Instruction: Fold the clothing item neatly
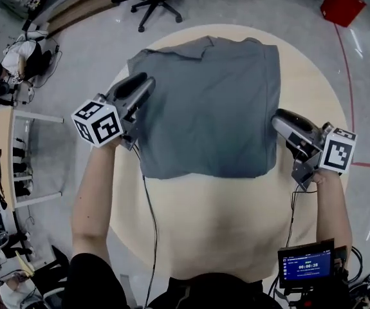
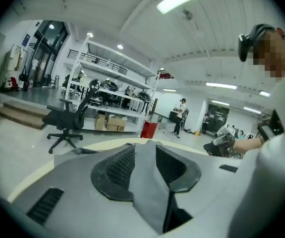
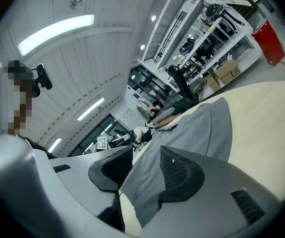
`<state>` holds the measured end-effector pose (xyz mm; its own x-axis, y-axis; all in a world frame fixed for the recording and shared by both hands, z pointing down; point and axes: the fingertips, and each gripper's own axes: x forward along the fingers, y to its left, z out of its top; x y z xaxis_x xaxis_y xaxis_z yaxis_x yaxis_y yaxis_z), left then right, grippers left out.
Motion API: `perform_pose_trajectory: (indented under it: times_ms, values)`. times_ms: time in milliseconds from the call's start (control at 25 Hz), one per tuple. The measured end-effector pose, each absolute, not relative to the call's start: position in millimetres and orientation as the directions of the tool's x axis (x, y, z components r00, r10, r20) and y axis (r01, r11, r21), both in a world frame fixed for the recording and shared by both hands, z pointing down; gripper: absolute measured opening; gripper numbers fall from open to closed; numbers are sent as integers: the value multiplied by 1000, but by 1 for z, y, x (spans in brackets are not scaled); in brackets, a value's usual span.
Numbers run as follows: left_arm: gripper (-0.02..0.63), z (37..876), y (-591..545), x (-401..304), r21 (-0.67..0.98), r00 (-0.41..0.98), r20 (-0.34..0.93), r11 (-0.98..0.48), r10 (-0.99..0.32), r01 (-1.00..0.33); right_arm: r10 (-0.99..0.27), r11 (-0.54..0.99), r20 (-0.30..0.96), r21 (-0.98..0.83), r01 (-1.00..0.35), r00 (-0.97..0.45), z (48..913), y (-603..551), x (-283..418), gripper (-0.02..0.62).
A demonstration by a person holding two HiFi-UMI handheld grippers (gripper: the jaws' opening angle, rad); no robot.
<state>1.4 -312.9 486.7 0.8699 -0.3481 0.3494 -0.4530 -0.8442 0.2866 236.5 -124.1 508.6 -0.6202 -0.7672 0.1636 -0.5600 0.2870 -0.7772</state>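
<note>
A grey garment (image 1: 210, 108) lies folded into a rough rectangle on the round wooden table (image 1: 204, 224), its collar at the far edge. My left gripper (image 1: 147, 84) is at the garment's left edge. In the left gripper view a strip of grey cloth (image 2: 149, 192) runs between the pads, and the left gripper (image 2: 144, 155) is shut on it. My right gripper (image 1: 278, 120) is at the garment's right edge. The right gripper view shows the right gripper (image 3: 147, 168) shut on the cloth (image 3: 201, 128), which stretches away across the table.
A black office chair (image 1: 159, 2) stands beyond the table and a red bin (image 1: 342, 4) sits at the far right. A small screen (image 1: 305, 264) is at my right hip, with cables hanging near the table's front. Shelving (image 2: 112, 98) and people are in the background.
</note>
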Motion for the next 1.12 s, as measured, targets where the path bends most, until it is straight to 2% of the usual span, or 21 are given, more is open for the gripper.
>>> perform_pose_trajectory:
  times_ms: [240, 360, 400, 440, 520, 600, 840, 1120]
  values:
    - [109, 416, -146, -42, 387, 887, 210, -799, -411, -461, -751, 352, 160, -724, -594, -640, 456, -60, 222, 173]
    - [56, 352, -66, -74, 373, 845, 127, -765, -519, -525, -741, 455, 154, -600, -658, -653, 405, -25, 190, 172]
    - [19, 328, -40, -81, 358, 827, 93, -756, -554, -547, -743, 493, 148, -539, -683, -653, 381, -12, 175, 151]
    - [11, 305, -15, -86, 340, 814, 64, -754, -578, -562, -752, 518, 137, -482, -707, -645, 354, 3, 162, 136]
    - [2, 272, 28, -93, 292, 801, 29, -761, -598, -579, -787, 524, 103, -408, -747, -608, 308, 33, 145, 41]
    - [2, 251, 57, -107, 257, 787, 9, -759, -617, -598, -809, 521, 76, -365, -772, -582, 280, 58, 127, 27]
    - [2, 233, 132, -136, 198, 842, -8, -826, -540, -528, -849, 472, 109, -285, -834, -518, 267, 132, 71, 9]
    - [0, 208, 204, -155, 302, 890, -45, -855, -454, -421, -875, 428, 109, -277, -860, -471, 238, 219, 26, 9]
